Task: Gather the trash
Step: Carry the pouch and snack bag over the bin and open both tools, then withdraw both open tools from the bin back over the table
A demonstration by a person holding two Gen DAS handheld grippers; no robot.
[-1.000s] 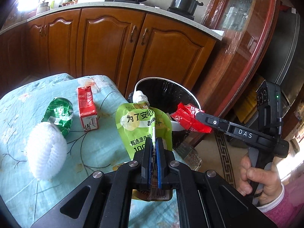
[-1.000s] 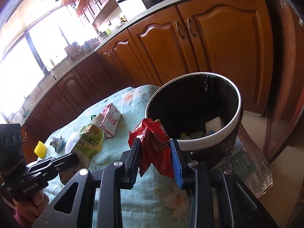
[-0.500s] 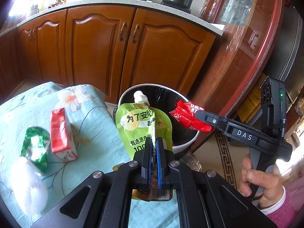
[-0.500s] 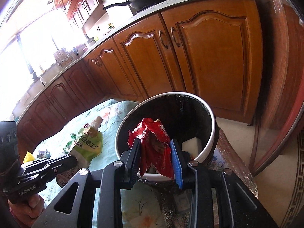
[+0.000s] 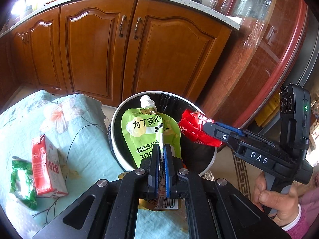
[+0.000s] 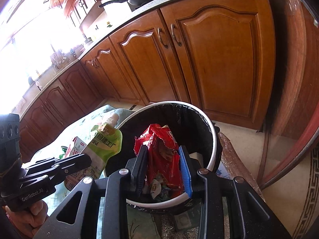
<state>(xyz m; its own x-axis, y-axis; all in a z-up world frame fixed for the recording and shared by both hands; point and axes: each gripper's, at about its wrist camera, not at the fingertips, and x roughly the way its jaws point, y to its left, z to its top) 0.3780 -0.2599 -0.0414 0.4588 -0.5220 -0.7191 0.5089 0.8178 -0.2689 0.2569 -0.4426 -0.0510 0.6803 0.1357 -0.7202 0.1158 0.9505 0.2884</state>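
The round white-rimmed trash bin with a black liner [image 5: 117,131] stands on the floor at the table's far edge, its near rim hidden behind both grippers. The table's pale blue floral cloth [image 5: 83,139] is cut off on the left. The left gripper [image 5: 161,149], jaws pressed tight, pinches the green spouted drink pouch [image 5: 147,127] over the bin's mouth; a second ago the pouch hung above the cloth. The right gripper [image 6: 163,151] clamps the crumpled red snack wrapper [image 6: 159,139], now over the bin, not beside it. A red-and-white milk carton [image 5: 45,169] and a green wrapper [image 5: 22,181] lie on the left; the white mesh ball has left view.
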